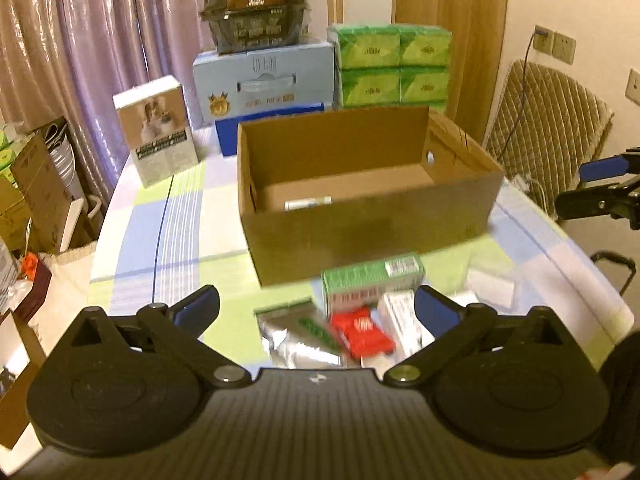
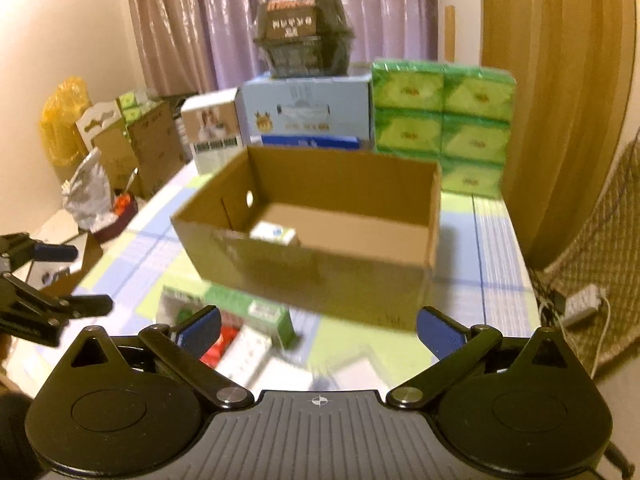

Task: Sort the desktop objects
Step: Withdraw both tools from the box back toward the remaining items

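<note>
Left claw (image 1: 316, 312): spread wide, nothing gripped, held low over the near pile. Right claw (image 2: 318, 330): also spread wide, empty, held over the near edge of the surface (image 1: 160, 216).

Open cardboard box (image 1: 360, 200) is seen at centre of the checked surface, upright. One small white item (image 1: 308, 203) is seen lying inside on the box floor, near the front wall; the same item (image 2: 274, 234) is seen from the right wrist view at the near left corner inside.

Loose pile is placed just near the box front: green-and-white carton (image 1: 372, 278) touching or just beside the box wall (cannot be told), red packet (image 1: 362, 332) nearer, silver foil pack (image 1: 288, 336) to its left, white carton (image 1: 400, 316) to its right. All are blurred.

Far side: pale blue box (image 1: 264, 84) with a dark container (image 1: 256, 8) stacked on top, green tissue packs (image 1: 392, 66) to the right, white photo box (image 1: 158, 130) to the left.
</note>
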`<state>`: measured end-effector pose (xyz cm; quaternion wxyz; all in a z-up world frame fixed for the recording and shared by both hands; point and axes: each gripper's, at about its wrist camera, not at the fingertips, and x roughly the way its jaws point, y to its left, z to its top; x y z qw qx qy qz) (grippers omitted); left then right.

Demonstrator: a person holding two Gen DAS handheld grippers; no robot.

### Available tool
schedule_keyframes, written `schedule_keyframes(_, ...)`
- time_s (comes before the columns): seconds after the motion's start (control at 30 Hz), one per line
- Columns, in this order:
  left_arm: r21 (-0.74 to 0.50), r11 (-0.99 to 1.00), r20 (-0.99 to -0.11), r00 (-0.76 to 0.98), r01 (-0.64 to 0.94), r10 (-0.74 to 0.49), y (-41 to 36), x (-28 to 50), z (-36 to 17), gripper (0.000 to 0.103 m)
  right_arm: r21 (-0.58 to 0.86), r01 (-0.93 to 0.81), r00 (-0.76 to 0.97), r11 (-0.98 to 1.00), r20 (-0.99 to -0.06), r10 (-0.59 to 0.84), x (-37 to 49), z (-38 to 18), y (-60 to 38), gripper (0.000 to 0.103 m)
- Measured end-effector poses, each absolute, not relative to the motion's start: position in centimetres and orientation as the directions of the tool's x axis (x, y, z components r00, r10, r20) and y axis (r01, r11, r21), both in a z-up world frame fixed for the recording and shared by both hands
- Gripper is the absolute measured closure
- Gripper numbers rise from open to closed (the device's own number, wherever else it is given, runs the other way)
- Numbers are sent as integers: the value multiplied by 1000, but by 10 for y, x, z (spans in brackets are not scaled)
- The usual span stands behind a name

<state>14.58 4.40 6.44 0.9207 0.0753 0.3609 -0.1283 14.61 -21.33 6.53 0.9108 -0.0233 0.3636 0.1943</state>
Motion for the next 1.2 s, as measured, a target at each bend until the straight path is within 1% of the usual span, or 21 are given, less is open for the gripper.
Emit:
schedule_keyframes(0.2,68,957,-722,676,284,-149,55,119,47,1,91,-370,635,925,-701,324,119,50,-225,2)
schedule_keyframes(0.47,70,956,-759,637,285,-134,65,104,30,1,39,-420,603,907,-735,310,94,28,-225,2)
schedule_keyframes(0.63,69,952,-772,621,297,-138,65,104,26,1,-22,-477,597,879,-742,306,88,19,-217,2)
schedule_keyframes(0.87,64,949,-789,597,309,-141,63,110,19,1,-42,-565,568,824,-744,351,85,12,-211,2)
schedule_keyframes(1.2,60,944,-812,566,323,-142,62,116,7,1,-82,-582,557,809,-765,323,93,1,-212,2)
